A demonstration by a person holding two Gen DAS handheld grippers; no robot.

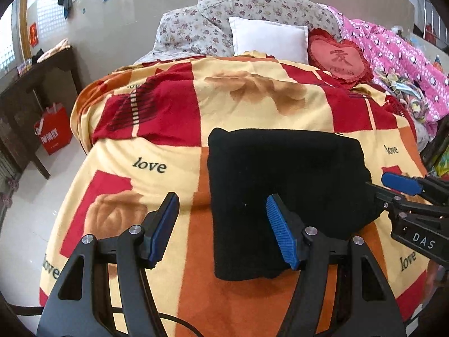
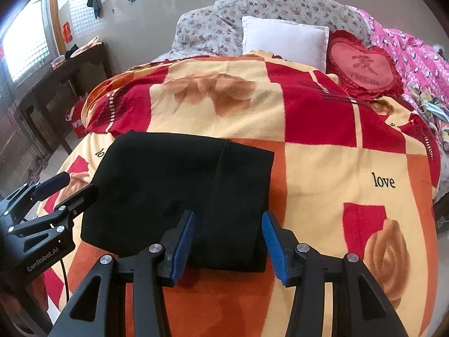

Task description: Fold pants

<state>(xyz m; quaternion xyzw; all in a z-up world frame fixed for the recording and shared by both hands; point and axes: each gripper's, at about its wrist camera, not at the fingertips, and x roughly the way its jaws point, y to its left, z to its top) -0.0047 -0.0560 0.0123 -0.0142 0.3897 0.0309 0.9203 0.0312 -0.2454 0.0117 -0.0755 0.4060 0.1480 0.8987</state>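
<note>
Ahead of both tongs, the red, orange and cream patterned fleece blanket lies flat and bare, giving free passage beyond the folded black knit pants. Farther ahead, a white square pillow, a red heart-shaped frilled cushion and floral grey bedding block the way. Rumpled pink dotted fabric crowds the far right.

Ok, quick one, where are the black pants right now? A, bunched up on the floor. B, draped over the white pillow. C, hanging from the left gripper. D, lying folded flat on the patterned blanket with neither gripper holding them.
D: the black pants lie as a flat folded block on the patterned blanket, and both the left gripper and right gripper stand open above them.
</note>
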